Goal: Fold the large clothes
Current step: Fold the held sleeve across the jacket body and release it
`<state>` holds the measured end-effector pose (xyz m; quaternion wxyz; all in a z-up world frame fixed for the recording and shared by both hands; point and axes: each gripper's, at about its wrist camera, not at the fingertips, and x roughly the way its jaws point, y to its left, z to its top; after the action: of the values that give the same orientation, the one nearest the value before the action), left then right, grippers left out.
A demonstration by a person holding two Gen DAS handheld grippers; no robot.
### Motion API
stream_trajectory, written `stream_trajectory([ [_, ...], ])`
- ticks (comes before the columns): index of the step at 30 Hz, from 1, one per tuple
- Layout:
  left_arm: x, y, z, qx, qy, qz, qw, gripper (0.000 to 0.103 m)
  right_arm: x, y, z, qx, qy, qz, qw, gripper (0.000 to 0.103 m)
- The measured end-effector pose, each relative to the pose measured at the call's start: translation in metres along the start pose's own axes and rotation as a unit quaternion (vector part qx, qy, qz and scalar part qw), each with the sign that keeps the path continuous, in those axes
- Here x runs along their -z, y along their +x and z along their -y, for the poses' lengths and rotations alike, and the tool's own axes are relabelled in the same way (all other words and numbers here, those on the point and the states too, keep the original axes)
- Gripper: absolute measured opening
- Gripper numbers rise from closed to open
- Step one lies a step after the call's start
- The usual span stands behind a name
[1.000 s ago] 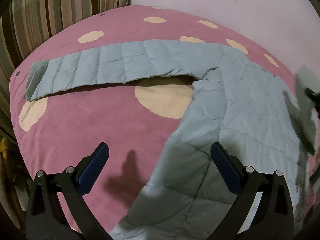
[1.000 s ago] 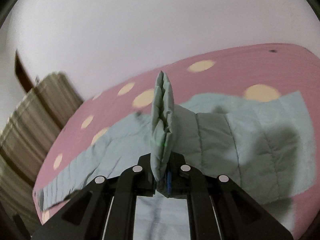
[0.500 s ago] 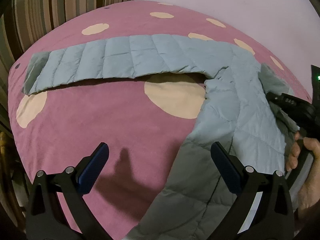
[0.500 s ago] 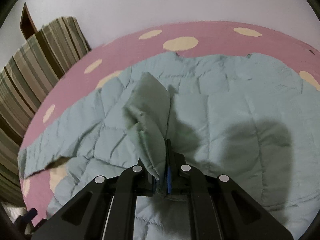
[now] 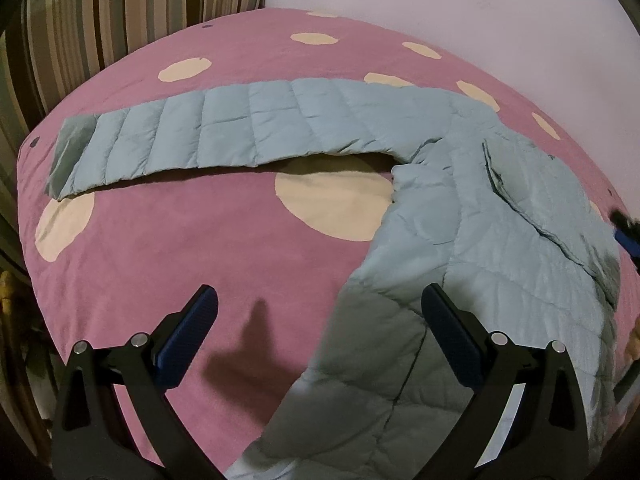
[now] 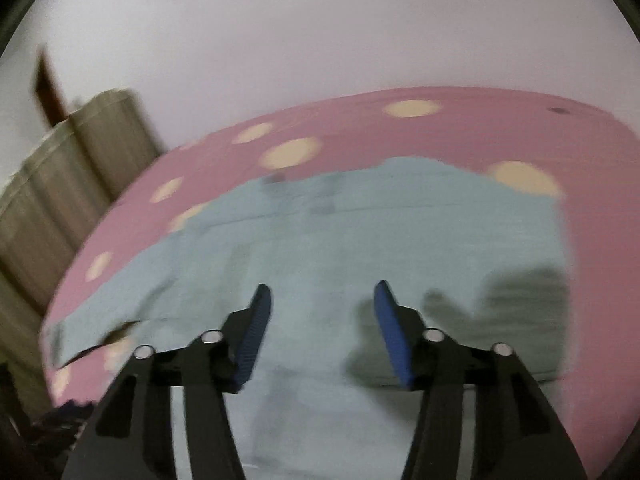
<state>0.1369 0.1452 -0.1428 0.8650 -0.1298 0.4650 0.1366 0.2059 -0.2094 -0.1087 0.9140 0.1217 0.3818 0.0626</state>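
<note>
A pale blue quilted jacket (image 5: 500,248) lies on the pink bed cover (image 5: 200,248) with cream dots. One long sleeve (image 5: 224,136) stretches flat to the left; a folded-over part lies on the body at the right. My left gripper (image 5: 316,312) hovers open over the cover beside the jacket's lower edge, nothing between its fingers. In the blurred right wrist view the jacket (image 6: 360,248) lies flat, and my right gripper (image 6: 322,300) hangs above it with jaws opening and nothing between them. A blue pad of the right gripper (image 5: 628,236) shows at the left view's right edge.
Striped curtains (image 5: 100,28) hang behind the bed's left end, and a plain pale wall (image 5: 460,4) runs behind it. The curtain (image 6: 60,184) also shows blurred at the left of the right wrist view. A dark heap (image 6: 60,420) sits below the bed's edge.
My right gripper has let go of the jacket fold it held, its jaws have parted, and it has pulled back. The fold now lies flat on the jacket body. My left gripper has barely moved.
</note>
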Motion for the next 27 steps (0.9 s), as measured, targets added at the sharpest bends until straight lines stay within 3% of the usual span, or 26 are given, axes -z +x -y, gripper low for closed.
stream_trajectory([
  [2, 0.0, 0.001, 0.003, 0.0, 0.002, -0.002, 1.0, 0.101, 0.004, 0.006, 0.033, 0.03, 0.041, -0.01, 0.999, 0.033],
  [5, 0.002, 0.002, 0.006, -0.002, 0.005, -0.004, 1.0, 0.101, 0.01, 0.022, 0.075, 0.06, 0.08, -0.032, 0.995, 0.032],
  [8, 0.001, 0.004, 0.011, -0.006, 0.01, -0.008, 0.9999, 0.101, 0.025, 0.056, 0.091, 0.057, 0.082, -0.083, 0.992, 0.031],
  [11, 0.002, 0.005, 0.014, -0.008, 0.016, -0.007, 0.9998, 0.101, 0.025, 0.06, 0.087, 0.058, 0.066, -0.073, 0.993, 0.031],
  [18, -0.001, 0.008, 0.018, -0.015, 0.019, -0.009, 0.9997, 0.101, -0.02, 0.048, 0.087, 0.048, 0.077, -0.025, 0.996, 0.033],
  [23, -0.002, 0.011, 0.019, -0.018, 0.02, -0.012, 0.9996, 0.101, -0.058, 0.073, 0.105, 0.054, 0.098, -0.001, 0.994, 0.033],
  [27, -0.003, 0.015, 0.019, -0.022, 0.019, -0.016, 0.9994, 0.101, -0.065, 0.103, 0.121, 0.066, 0.112, -0.012, 0.991, 0.033],
])
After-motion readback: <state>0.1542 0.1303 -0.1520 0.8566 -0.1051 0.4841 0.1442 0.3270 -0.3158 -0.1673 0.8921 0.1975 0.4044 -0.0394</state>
